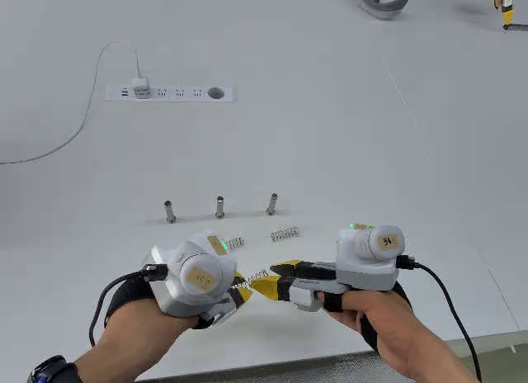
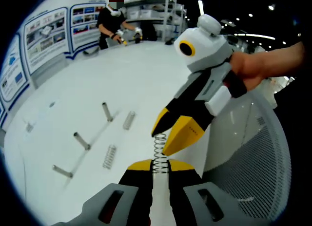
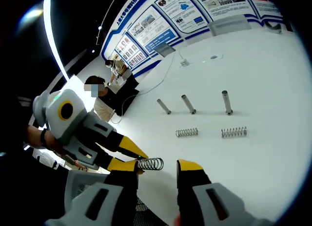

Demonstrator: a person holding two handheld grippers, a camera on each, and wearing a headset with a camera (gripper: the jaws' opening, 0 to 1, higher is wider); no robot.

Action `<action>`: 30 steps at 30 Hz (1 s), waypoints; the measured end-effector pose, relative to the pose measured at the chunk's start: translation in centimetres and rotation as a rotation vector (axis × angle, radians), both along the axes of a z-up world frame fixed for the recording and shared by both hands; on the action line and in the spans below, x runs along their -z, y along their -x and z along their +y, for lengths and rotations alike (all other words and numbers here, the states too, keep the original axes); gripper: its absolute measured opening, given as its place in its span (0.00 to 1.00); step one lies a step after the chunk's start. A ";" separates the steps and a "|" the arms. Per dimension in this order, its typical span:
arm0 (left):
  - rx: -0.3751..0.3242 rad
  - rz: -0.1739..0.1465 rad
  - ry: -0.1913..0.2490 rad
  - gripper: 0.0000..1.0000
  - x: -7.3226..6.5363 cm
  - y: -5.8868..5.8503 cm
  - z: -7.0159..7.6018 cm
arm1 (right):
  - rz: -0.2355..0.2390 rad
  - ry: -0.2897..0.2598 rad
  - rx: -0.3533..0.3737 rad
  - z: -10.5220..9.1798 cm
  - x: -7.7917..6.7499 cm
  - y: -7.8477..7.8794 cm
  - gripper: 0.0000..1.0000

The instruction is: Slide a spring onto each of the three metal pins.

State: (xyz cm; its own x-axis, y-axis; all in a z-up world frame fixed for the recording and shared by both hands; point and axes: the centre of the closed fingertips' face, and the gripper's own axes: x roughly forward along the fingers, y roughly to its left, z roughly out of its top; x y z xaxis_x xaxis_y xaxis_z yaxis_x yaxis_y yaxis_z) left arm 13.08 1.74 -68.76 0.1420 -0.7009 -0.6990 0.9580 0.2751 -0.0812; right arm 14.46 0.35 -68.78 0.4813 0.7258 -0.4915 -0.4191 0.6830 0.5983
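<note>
Head view: the left gripper (image 1: 241,287) and the right gripper (image 1: 269,277) meet tip to tip towards 6 o'clock on the table (image 1: 346,127). The held spring (image 1: 254,276) bridges them, and its long axis runs roughly 9 to 3. The three pins (image 1: 219,206) stand upright in a row towards 12, with two loose springs (image 1: 285,233) lying flat between them and the grippers.

Left gripper view: the left gripper's (image 2: 158,166) jaws are pinched shut across the spring's (image 2: 158,149) near end. The coil points straight out towards 12, and its free end reaches between the parted jaws of the right gripper.

Right gripper view: the right gripper (image 3: 156,166) stands open, gripping nothing. The spring (image 3: 150,163) comes in from 9 and lies crosswise, close to the 9-side jaw. Whether it touches that jaw, I cannot tell.

The coil looks light, thin and soft, likely to bow sideways or flick away if squeezed hard. It is best pinched gently across a few turns near one end, leaving the other end's bore free to face a pin.
</note>
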 end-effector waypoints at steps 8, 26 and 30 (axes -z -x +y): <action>0.024 -0.016 0.010 0.11 -0.3 -0.1 -0.4 | 0.027 -0.038 -0.014 0.5 -0.3 0.5 0.22; 0.078 -0.048 0.005 0.11 -0.6 -0.3 -0.3 | 0.013 -0.070 -0.022 0.6 -1.8 0.3 0.15; 0.076 -0.048 0.011 0.11 -0.8 -0.4 -0.3 | 0.006 -0.064 -0.030 0.5 -2.0 0.1 0.15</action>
